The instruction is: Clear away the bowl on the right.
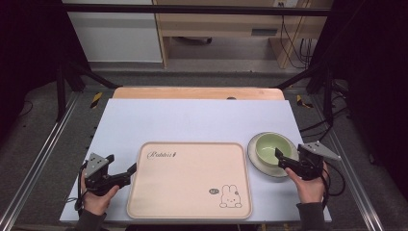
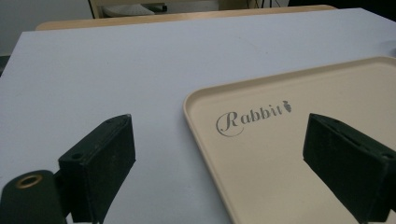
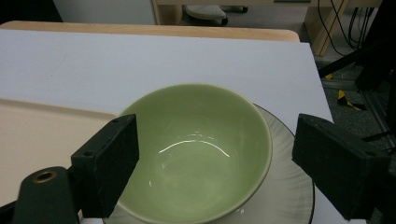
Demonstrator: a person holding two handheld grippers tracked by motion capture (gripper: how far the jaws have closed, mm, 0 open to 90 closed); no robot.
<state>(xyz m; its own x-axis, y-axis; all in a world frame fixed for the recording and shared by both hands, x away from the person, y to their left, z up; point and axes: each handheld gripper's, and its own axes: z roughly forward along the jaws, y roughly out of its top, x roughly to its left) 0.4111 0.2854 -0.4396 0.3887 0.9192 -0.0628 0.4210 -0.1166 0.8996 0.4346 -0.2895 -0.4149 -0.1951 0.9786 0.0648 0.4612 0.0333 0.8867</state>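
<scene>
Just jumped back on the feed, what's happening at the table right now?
A person holds a tool in each hand. The right tool is open, its jaws straddling the green bowl, which sits on a pale plate beside the beige rabbit tray. The left tool is open at the tray's left edge. Nothing is gripped yet.

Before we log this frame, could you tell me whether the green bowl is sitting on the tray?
No, the green bowl sits on a pale plate just right of the tray.

Bowl (image 3: 196,149) sits on the plate (image 3: 285,196), right between the right gripper (image 3: 215,168) jaws. Tray (image 2: 299,154) edge lies between the left gripper (image 2: 219,163) jaws.
</scene>
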